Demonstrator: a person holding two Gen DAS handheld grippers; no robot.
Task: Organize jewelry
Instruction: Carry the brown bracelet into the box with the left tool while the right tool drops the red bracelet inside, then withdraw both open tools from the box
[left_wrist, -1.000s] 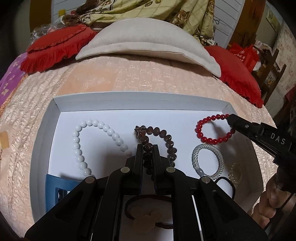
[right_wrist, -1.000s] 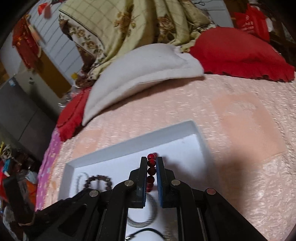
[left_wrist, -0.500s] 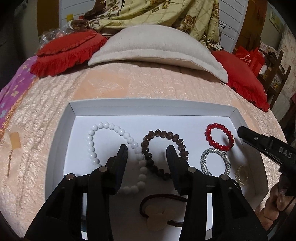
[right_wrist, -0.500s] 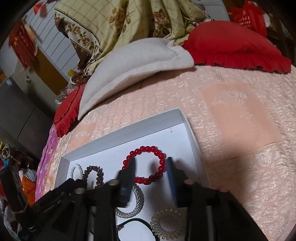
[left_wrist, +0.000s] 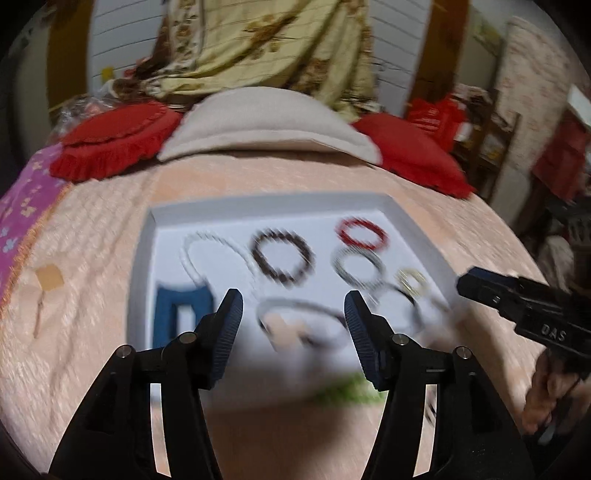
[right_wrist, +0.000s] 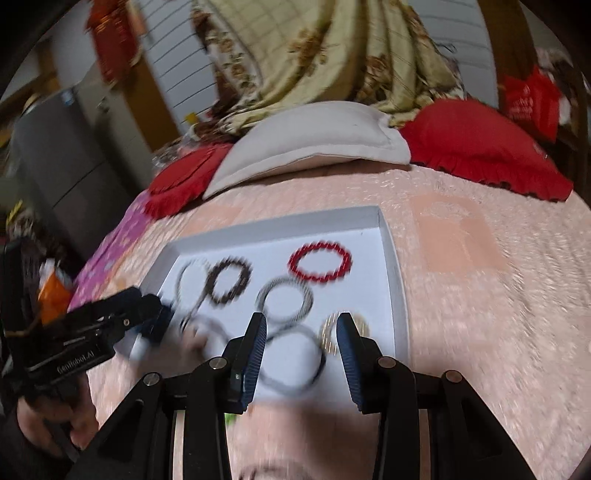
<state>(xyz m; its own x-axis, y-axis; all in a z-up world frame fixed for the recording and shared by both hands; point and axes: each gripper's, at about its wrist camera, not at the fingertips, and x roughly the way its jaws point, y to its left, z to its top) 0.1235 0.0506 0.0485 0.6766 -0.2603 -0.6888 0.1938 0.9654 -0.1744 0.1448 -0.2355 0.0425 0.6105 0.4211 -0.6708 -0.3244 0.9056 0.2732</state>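
A white tray (left_wrist: 142, 236) (right_wrist: 393, 273) lies on the bed and holds a white bead bracelet (left_wrist: 192, 251), a brown bead bracelet (left_wrist: 282, 256) (right_wrist: 229, 280), a red bead bracelet (left_wrist: 362, 233) (right_wrist: 319, 261), a silver mesh bracelet (left_wrist: 358, 266) (right_wrist: 284, 299), a gold coil tie (left_wrist: 412, 282) (right_wrist: 341, 330), black hair ties (right_wrist: 295, 358) and a blue clip (left_wrist: 183, 314). My left gripper (left_wrist: 293, 332) is open and empty above the tray's near edge. My right gripper (right_wrist: 301, 349) is open and empty over the tray's near right part. Both views are motion-blurred.
The tray sits on a peach bedspread (right_wrist: 480, 295). A beige pillow (left_wrist: 266, 125) and red cushions (left_wrist: 114, 144) (right_wrist: 480, 147) lie at the far side, with a floral blanket (right_wrist: 332, 59) behind. Something green (left_wrist: 347, 393) lies by the tray's near edge.
Both grippers have opened, letting go of the brown and red bracelets, and pulled back and up from the tray. All the bracelets lie in the tray.
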